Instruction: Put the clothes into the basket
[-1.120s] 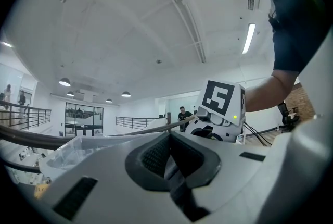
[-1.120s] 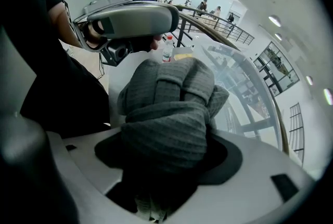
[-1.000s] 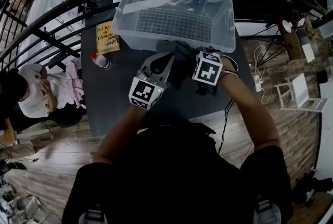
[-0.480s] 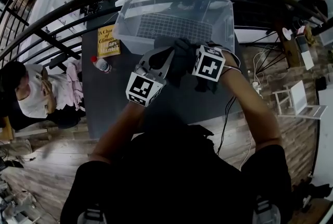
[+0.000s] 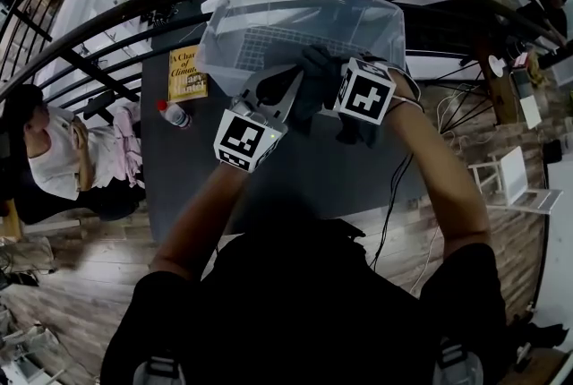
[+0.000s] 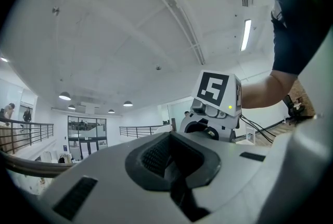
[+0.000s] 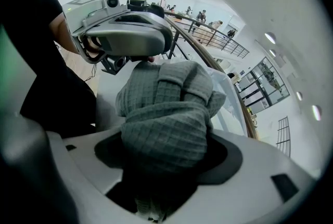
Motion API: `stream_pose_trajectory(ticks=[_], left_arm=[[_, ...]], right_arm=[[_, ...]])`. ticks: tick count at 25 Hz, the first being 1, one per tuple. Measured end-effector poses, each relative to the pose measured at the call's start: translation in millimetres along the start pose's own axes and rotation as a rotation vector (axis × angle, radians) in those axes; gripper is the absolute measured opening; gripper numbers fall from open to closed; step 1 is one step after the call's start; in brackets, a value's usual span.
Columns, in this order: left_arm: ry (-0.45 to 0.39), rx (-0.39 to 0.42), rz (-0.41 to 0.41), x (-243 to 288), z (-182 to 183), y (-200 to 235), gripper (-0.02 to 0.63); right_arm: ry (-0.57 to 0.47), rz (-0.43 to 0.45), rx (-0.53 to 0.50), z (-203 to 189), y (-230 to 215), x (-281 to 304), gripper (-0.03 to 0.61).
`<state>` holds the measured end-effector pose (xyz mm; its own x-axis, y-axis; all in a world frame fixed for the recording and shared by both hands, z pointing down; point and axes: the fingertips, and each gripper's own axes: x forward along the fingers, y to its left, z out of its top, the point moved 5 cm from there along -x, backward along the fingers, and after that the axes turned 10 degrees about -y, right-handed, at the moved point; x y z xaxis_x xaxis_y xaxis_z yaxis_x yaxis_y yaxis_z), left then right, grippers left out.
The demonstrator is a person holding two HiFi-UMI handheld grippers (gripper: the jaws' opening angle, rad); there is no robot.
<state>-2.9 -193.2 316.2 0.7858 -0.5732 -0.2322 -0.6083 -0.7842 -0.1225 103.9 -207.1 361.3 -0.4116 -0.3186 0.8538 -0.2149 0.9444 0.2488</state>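
Note:
A clear plastic basket (image 5: 269, 25) stands at the far side of the dark table (image 5: 313, 186). Just before its near wall, a dark grey waffle-knit cloth (image 5: 313, 95) hangs bunched between both grippers. My right gripper (image 5: 333, 97) is shut on this cloth (image 7: 166, 113), which fills its jaws (image 7: 166, 150) and bulges out ahead. My left gripper (image 5: 285, 86) sits close on the cloth's left, tilted up toward the ceiling. Its jaws (image 6: 171, 165) stand together; whether they pinch cloth I cannot tell. The basket floor looks bare.
A yellow book (image 5: 185, 72) and a small bottle (image 5: 174, 113) lie on the table's left part. A seated person (image 5: 54, 150) is left of the table. Curved black railings (image 5: 107, 12) pass behind. A cable (image 5: 394, 195) hangs off the right edge.
Both grippers, with the cloth between them, have moved away from me and up, closer to the basket's near wall. The right grip on the cloth is unchanged.

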Motion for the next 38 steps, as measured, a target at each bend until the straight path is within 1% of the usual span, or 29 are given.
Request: stream_pose_trajectory(ticks=[13, 19, 30, 34, 38], left_arm=[[-0.012, 0.033, 0.021, 48, 6, 35, 0.003], [-0.015, 0.044, 0.028, 74, 5, 45, 0.003], [-0.017, 0.067, 0.055, 103, -8, 79, 0.003], [-0.025, 0.053, 0.083, 113, -19, 91, 0.003], [-0.028, 0.053, 0.090, 123, -36, 102, 0.003]], right_arm=[[-0.001, -0.055, -0.031, 2, -63, -7, 0.353], [-0.013, -0.076, -0.036, -6, -93, -11, 0.353], [-0.040, -0.098, -0.043, -4, -144, 10, 0.353], [-0.046, -0.106, -0.035, -11, -163, 17, 0.353], [-0.040, -0.102, -0.026, -24, -179, 33, 0.353]])
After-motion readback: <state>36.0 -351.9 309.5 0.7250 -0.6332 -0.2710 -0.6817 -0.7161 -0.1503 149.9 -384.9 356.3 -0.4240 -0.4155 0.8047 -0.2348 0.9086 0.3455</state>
